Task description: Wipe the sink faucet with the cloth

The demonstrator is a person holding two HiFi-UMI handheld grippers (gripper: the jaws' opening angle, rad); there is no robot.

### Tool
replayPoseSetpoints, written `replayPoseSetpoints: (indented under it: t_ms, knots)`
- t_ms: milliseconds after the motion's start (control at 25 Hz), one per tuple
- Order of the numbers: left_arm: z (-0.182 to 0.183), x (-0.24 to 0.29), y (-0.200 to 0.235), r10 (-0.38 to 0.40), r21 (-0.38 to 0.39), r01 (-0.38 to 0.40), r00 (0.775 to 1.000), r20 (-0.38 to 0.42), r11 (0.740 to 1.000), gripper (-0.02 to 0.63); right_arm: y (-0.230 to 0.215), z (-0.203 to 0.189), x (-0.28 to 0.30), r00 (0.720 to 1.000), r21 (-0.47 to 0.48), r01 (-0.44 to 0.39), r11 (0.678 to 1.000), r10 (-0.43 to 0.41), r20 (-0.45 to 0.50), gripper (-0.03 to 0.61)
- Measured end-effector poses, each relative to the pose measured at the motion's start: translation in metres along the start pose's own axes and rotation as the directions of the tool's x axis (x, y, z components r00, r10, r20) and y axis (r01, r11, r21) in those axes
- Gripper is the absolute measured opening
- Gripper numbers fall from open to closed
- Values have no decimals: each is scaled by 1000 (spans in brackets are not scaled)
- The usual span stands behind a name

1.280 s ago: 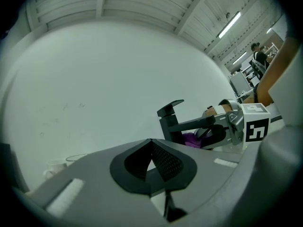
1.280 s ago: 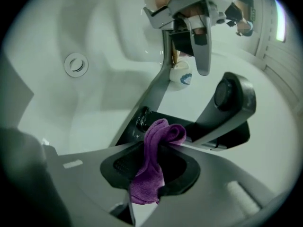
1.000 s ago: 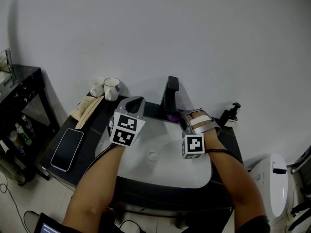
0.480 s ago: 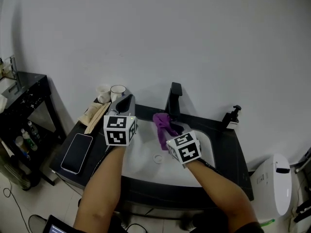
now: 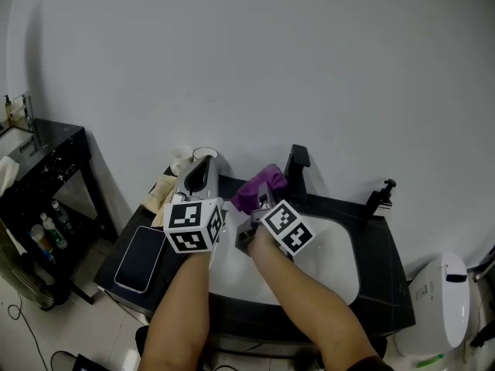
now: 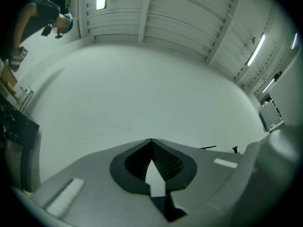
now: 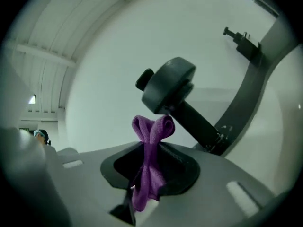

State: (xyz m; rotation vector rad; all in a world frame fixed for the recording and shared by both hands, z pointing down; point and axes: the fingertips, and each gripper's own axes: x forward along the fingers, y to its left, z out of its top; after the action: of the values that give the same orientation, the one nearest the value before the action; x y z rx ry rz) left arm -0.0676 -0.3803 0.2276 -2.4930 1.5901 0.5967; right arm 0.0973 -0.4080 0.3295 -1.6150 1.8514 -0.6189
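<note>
Looking down in the head view, the right gripper (image 5: 261,198) holds a bunched purple cloth (image 5: 257,184) just left of the black, square-bodied sink faucet (image 5: 296,163), above the white sink basin (image 5: 340,265). The left gripper (image 5: 201,170) hovers apart, over the basin's left edge.

Left gripper view — its jaws meet at the tips with nothing between them.

Right gripper view — the jaws pinch the cloth (image 7: 150,141), whose folded top pokes up just below the faucet (image 7: 173,86).

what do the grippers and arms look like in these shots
The left gripper and right gripper both have light grey moulded bodies, with black textured pads on the fingers. Each carries a white cube printed with black square markers. The forearms are bare, with no sleeves visible.
</note>
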Motion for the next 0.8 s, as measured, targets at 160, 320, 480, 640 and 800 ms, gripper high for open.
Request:
replayPoseSetpoints:
  t_ms: [160, 320, 480, 640, 800]
  knots:
    - [6, -7, 16, 46, -39, -45, 999, 28, 998, 17, 29, 30, 18, 990, 18, -42, 999, 39, 138, 92]
    - [8, -9, 21, 68, -35, -67, 997, 35, 997, 17, 29, 48, 29, 977, 102, -8, 995, -15, 215, 91]
    - [9, -11, 20, 64, -48, -62, 997, 42, 997, 17, 8, 37, 32, 976, 142, 50, 989, -78, 204, 91]
    - [9, -10, 16, 49, -30, -48, 998, 34, 998, 17, -12, 22, 29, 976, 162, 92, 983, -121, 183, 91]
    - [6, -8, 12, 38, 0, -38, 999, 19, 999, 17, -25, 4, 25, 978, 216, 114, 970, -148, 148, 91]
